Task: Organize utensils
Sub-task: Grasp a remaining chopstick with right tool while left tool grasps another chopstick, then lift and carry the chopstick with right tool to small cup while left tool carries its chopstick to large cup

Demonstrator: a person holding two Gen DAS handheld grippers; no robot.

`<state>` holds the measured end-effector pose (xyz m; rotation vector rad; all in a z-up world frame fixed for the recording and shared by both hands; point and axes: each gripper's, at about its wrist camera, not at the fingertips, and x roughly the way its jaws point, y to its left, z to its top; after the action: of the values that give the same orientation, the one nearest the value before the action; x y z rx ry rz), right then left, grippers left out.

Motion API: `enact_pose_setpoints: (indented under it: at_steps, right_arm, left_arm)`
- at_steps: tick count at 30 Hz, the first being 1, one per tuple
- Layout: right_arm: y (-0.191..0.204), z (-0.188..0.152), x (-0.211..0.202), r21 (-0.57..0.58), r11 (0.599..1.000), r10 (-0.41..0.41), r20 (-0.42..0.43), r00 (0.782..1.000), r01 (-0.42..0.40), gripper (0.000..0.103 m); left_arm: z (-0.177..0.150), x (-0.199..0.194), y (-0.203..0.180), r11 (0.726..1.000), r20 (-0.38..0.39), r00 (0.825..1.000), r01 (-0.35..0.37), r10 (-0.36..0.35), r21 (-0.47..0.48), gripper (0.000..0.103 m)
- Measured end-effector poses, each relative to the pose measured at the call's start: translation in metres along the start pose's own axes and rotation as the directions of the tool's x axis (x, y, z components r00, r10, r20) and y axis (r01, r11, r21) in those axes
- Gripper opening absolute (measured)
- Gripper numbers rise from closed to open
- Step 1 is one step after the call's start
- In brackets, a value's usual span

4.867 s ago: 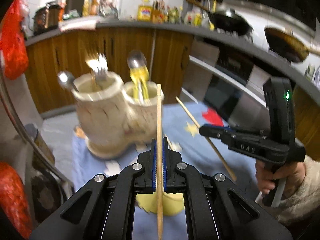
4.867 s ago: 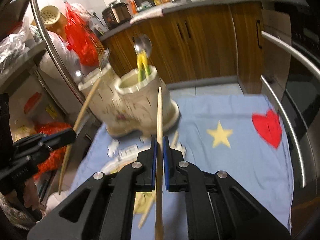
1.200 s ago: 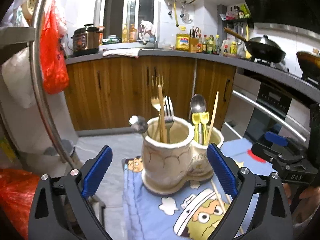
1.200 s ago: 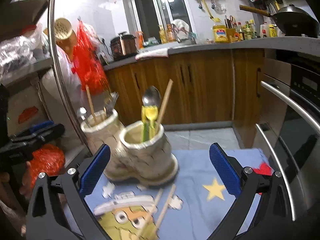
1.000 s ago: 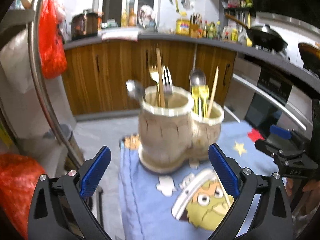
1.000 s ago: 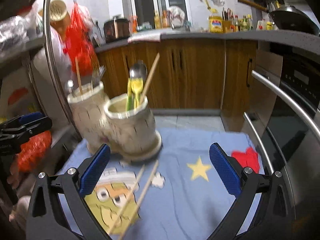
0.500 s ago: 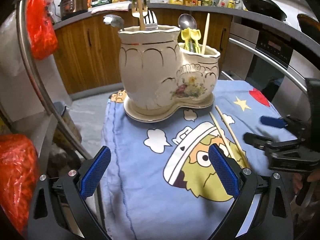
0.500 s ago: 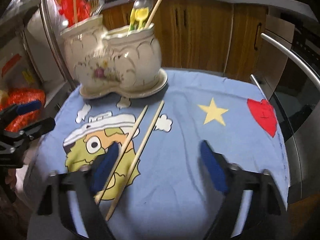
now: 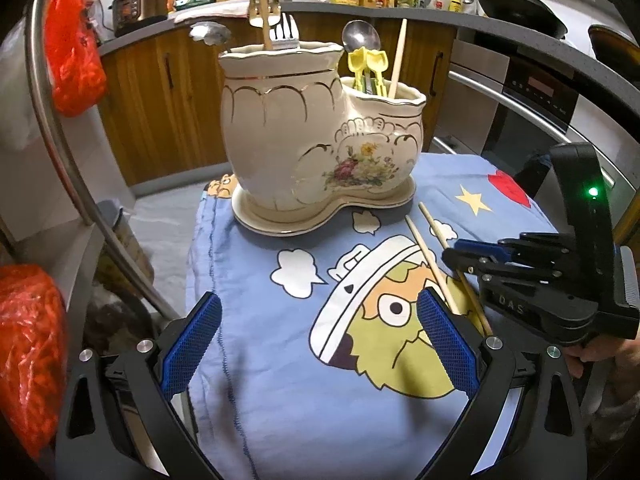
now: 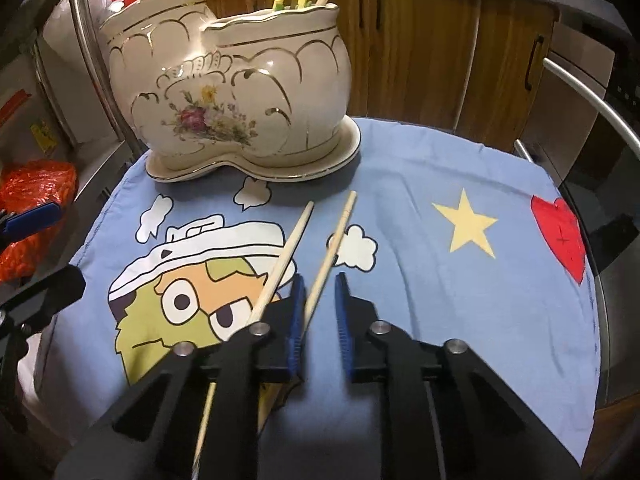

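Note:
A cream boot-shaped ceramic holder [image 9: 320, 140] [image 10: 240, 92] stands on a blue cartoon cloth [image 9: 360, 400] and holds forks, spoons, yellow utensils and chopsticks. Two wooden chopsticks lie on the cloth in front of it. My right gripper [image 10: 319, 284] [image 9: 452, 252] is low over the cloth. Its jaws are closing around the right-hand chopstick [image 10: 334, 240] [image 9: 434, 224], with a gap still showing beside the stick. The other chopstick [image 10: 286, 252] [image 9: 424, 256] passes just left of its left finger. My left gripper [image 9: 320, 344] hovers wide open over the cloth with nothing between its pads.
Metal rack rails [image 9: 60, 152] and red bags [image 9: 76, 40] stand at the left. An oven with a bar handle [image 10: 592, 100] is at the right, and wooden cabinets [image 10: 420, 40] are behind. The cloth ends close to both grippers' near side.
Both grippers sank toward the cloth. The right jaws went from wide open to nearly closed around one lying chopstick. The chopsticks held several seconds ago now stand in the holder.

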<state>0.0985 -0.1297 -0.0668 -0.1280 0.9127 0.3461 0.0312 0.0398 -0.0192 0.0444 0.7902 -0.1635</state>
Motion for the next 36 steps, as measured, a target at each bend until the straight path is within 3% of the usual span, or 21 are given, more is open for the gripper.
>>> enact_pose_setpoints:
  at_steps: [8,17,21,25,27,29,32,34,36]
  right_arm:
    - [-0.016,-0.005,-0.015,0.057,0.997,0.044,0.043,0.998,-0.047,0.005]
    - [-0.043,-0.01,-0.039,0.102,0.993,0.054,0.088,0.995,-0.063,0.005]
    - [-0.048,-0.015,-0.045,0.111,0.991,0.058,0.1,0.993,-0.069,0.005]
    - [-0.057,-0.019,-0.05,0.122,0.99,0.059,0.114,0.992,-0.073,0.005]
    - [-0.061,-0.021,-0.052,0.126,0.989,0.058,0.119,0.991,-0.073,0.005]
    - [-0.064,-0.022,-0.054,0.132,0.988,0.06,0.124,0.99,-0.077,0.005]
    - [-0.068,-0.023,-0.055,0.132,0.988,0.062,0.129,0.99,-0.08,0.005]
    - [-0.067,-0.024,-0.055,0.134,0.988,0.064,0.13,0.989,-0.082,0.005]
    - [-0.068,-0.025,-0.055,0.137,0.987,0.068,0.13,0.989,-0.086,0.005]
  left_arm:
    - [0.001,0.005,-0.02,0.999,-0.02,1.0,0.016,-0.015,0.034,0.097]
    - [0.005,0.026,-0.06,0.994,-0.106,0.992,0.082,-0.074,0.075,0.094]
    - [0.009,0.04,-0.081,0.988,-0.168,0.981,0.112,-0.094,0.105,0.069]
    - [0.011,0.053,-0.092,0.987,-0.211,0.973,0.122,-0.098,0.108,0.055]
    - [0.011,0.06,-0.096,0.988,-0.236,0.968,0.117,-0.09,0.103,0.042]
    - [0.01,0.065,-0.097,0.989,-0.252,0.964,0.116,-0.089,0.095,0.037]
    - [0.01,0.068,-0.101,0.989,-0.243,0.968,0.091,-0.061,0.115,0.034]
    - [0.011,0.07,-0.104,0.988,-0.23,0.973,0.063,-0.029,0.141,0.027]
    - [0.011,0.071,-0.104,0.986,-0.22,0.975,0.06,-0.025,0.153,0.013]
